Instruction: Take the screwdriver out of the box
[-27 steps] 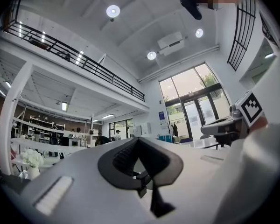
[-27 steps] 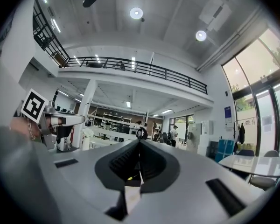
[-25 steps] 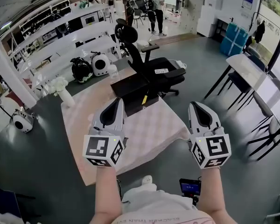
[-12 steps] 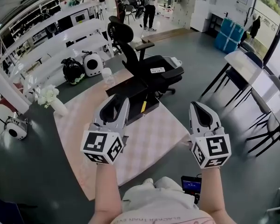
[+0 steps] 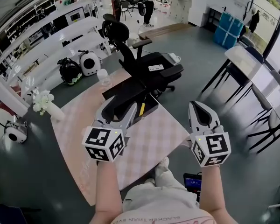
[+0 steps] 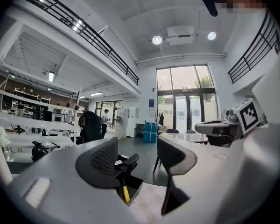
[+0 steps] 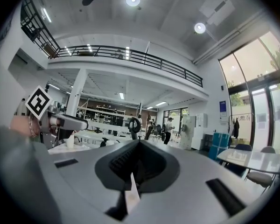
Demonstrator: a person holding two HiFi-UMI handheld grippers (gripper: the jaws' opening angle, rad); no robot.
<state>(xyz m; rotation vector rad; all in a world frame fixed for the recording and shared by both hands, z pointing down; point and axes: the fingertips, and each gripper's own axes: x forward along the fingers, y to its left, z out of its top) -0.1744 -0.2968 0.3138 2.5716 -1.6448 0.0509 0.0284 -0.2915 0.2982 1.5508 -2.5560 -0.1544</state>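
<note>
Approach: we are holding the left gripper [image 6: 137, 160], jaws just opening and empty, short of the yellow-handled screwdriver [image 6: 125, 194] in the black open box [image 6: 136, 183], needing to straddle its handle next.

Daylight is coming in through tall glass doors [image 6: 186, 111] while round ceiling lamps [image 6: 157, 40] are glowing overhead. A black office chair [image 5: 151, 71] is standing on the grey floor [image 5: 210, 64] behind a pink-checked table [image 5: 154, 139]. Long white benches [image 5: 65, 34] are running along the left, and a railed mezzanine [image 7: 130, 55] is overlooking the hall.
</note>
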